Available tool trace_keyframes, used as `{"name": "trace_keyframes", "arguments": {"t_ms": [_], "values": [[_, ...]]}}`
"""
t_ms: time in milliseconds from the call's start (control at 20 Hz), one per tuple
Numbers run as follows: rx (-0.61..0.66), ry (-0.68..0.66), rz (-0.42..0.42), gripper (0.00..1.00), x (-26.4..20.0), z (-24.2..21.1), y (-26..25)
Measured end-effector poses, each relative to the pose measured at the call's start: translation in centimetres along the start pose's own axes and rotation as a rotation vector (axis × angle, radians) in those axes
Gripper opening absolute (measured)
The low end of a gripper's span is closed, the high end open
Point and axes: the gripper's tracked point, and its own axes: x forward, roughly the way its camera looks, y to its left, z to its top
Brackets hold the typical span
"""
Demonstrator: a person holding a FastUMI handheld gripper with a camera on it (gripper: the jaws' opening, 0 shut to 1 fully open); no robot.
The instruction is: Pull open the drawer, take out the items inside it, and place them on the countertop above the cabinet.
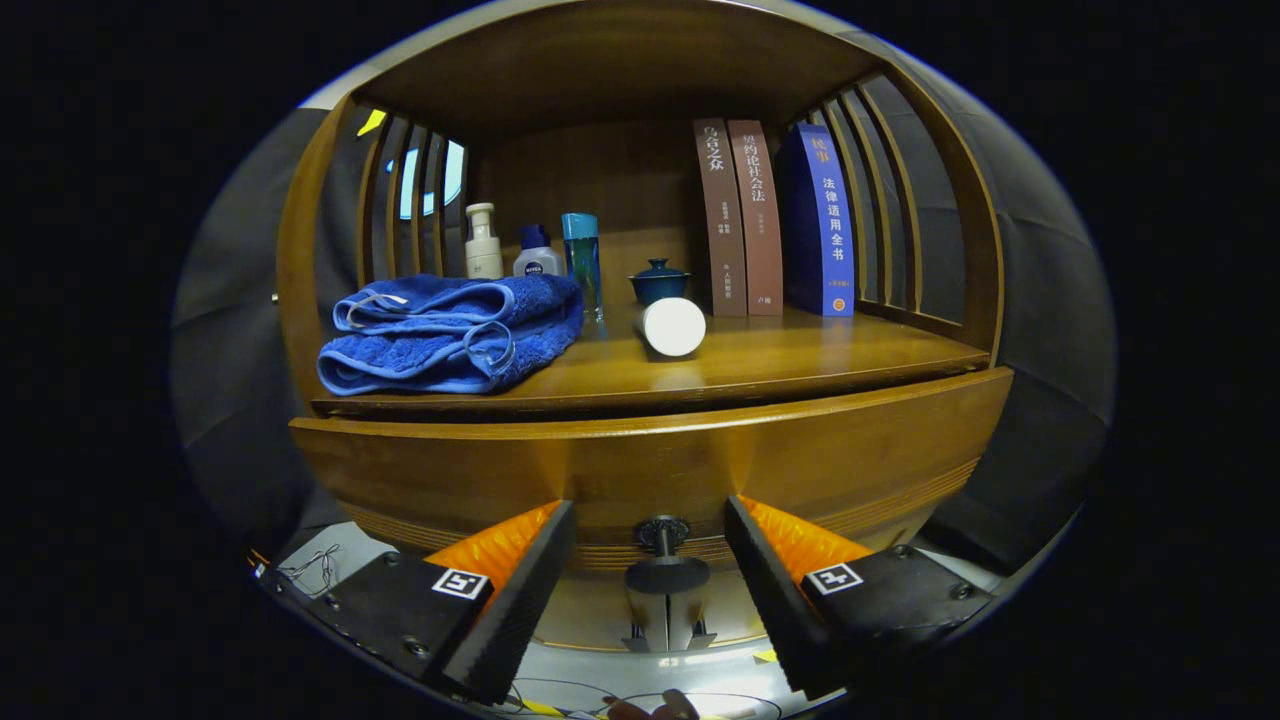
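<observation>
The gripper is open with the small dark knob of the closed drawer between its fingers, below the worktop's front edge; this knob looks stiff, probably slippery, and is the only hold.

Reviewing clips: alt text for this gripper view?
The open gripper straddles the closed drawer's knob, fingers not touching it. On the countertop above lie a folded blue towel, bottles, a white cylinder and upright books.
</observation>
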Motion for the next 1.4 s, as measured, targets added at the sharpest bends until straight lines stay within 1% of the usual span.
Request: {"name": "trace_keyframes", "arguments": {"t_ms": [200,450,800,1050,1400], "values": [[-0.011,0.001,-0.002,0.99,1.3,0.3,0.1],[-0.004,-0.016,-0.003,0.99,1.4,0.2,0.1],[-0.044,-0.002,0.005,1.00,0.9,0.6,0.2],[-0.062,-0.057,-0.001,1.00,-1.8,3.8,-0.4],[-0.061,-0.134,0.028,1.00,-7.9,9.9,-0.4]]}}
